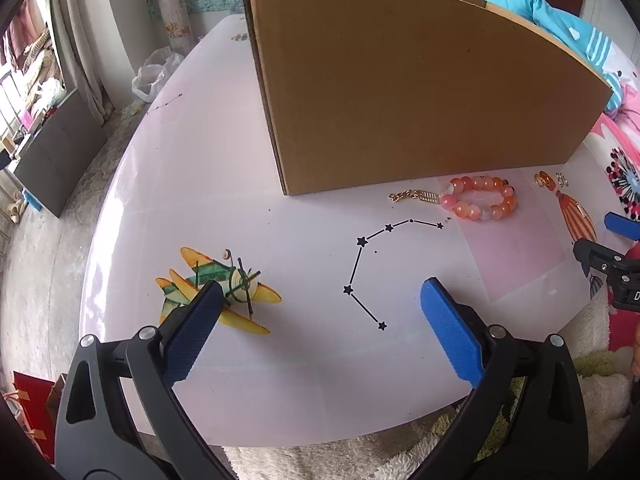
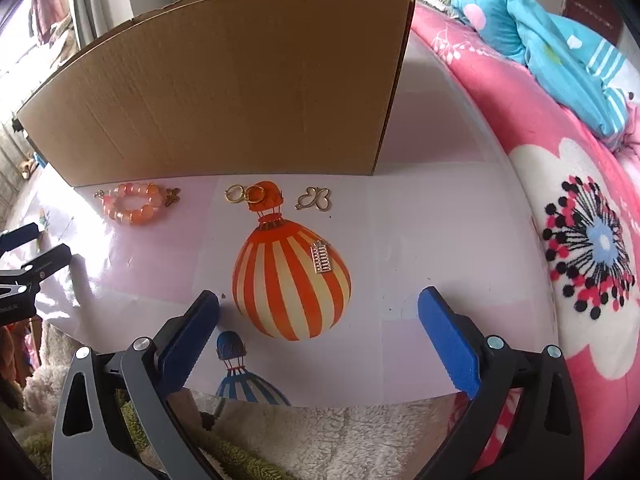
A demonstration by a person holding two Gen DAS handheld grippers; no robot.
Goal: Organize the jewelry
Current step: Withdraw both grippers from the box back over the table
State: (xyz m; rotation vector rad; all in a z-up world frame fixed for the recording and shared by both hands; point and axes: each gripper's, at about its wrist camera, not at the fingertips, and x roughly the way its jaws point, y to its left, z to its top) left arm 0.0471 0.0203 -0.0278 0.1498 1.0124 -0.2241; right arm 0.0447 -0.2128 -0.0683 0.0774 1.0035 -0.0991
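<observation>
An orange bead bracelet (image 1: 480, 198) lies on the white table in front of a tall cardboard box (image 1: 400, 92); it also shows in the right wrist view (image 2: 132, 204). A gold chain charm (image 1: 412, 196) lies left of it. Gold rings (image 2: 244, 193), a butterfly charm (image 2: 314, 199) and a small abacus charm (image 2: 322, 258) lie before the box (image 2: 224, 92). My left gripper (image 1: 320, 308) is open and empty, well short of the bracelet. My right gripper (image 2: 320, 312) is open and empty, just short of the abacus charm.
The table (image 1: 280, 208) carries printed plane, star and balloon pictures. A pink and blue quilt (image 2: 560, 160) lies right of the table. Fluffy cloth (image 2: 320, 440) lies at the table's near edge. A plastic bag (image 1: 154, 74) sits at the far left.
</observation>
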